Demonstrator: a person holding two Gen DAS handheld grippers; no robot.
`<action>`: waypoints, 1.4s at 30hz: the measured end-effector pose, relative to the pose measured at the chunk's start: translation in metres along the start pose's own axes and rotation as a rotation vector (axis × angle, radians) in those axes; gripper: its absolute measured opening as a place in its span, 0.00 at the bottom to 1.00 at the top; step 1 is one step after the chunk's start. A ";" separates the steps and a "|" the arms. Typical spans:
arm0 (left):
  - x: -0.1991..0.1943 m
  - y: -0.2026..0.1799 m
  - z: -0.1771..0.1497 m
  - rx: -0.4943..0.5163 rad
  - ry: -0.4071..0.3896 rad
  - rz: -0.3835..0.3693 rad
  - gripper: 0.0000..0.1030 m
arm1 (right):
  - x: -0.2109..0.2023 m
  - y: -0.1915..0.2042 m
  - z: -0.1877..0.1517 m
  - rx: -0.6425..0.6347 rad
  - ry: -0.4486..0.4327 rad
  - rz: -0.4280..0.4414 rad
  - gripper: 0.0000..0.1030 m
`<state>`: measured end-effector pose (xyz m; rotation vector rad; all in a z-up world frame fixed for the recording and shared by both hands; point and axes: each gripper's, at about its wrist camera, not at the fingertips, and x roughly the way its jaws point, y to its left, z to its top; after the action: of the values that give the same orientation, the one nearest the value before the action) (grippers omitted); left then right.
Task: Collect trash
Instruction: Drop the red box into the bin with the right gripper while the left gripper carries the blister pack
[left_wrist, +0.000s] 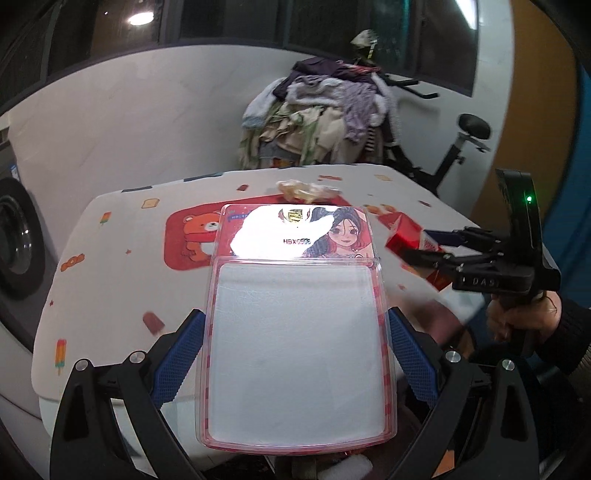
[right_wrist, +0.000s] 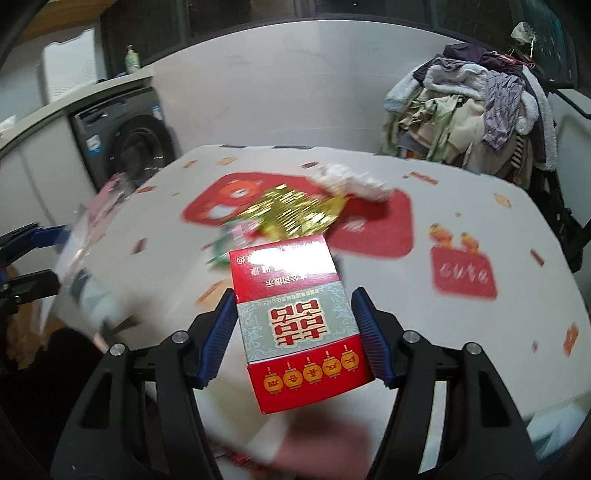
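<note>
Code "HBX0505" on blister pack (left_wrist: 295, 314)

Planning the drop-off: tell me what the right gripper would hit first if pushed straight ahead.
Probably the gold foil wrapper on the table, just beyond the red box the right gripper holds; depth is unclear through the blur.

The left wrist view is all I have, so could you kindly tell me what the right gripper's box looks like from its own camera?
Observer: The red box sits between the right gripper's blue pads, with a grey band and a row of yellow lanterns printed on it.
Operator: Thank you; is other trash left on the table?
Observer: Yes, a gold foil wrapper lies just beyond the box.
Operator: Anything else?
Observer: A crumpled white wad lies behind the foil.
</note>
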<state>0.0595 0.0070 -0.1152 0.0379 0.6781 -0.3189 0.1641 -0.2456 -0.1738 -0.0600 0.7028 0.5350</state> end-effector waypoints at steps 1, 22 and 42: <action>-0.006 -0.002 -0.006 0.002 -0.004 -0.007 0.91 | -0.007 0.008 -0.008 0.005 0.004 0.012 0.62; -0.050 0.008 -0.047 -0.075 -0.020 -0.061 0.91 | 0.004 0.110 -0.106 -0.096 0.294 0.147 0.77; -0.012 -0.024 -0.089 0.126 0.039 -0.146 0.91 | -0.037 0.034 -0.086 0.003 0.009 -0.119 0.94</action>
<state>-0.0113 -0.0005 -0.1754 0.1149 0.7003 -0.5019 0.0723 -0.2529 -0.2123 -0.1011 0.7041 0.4202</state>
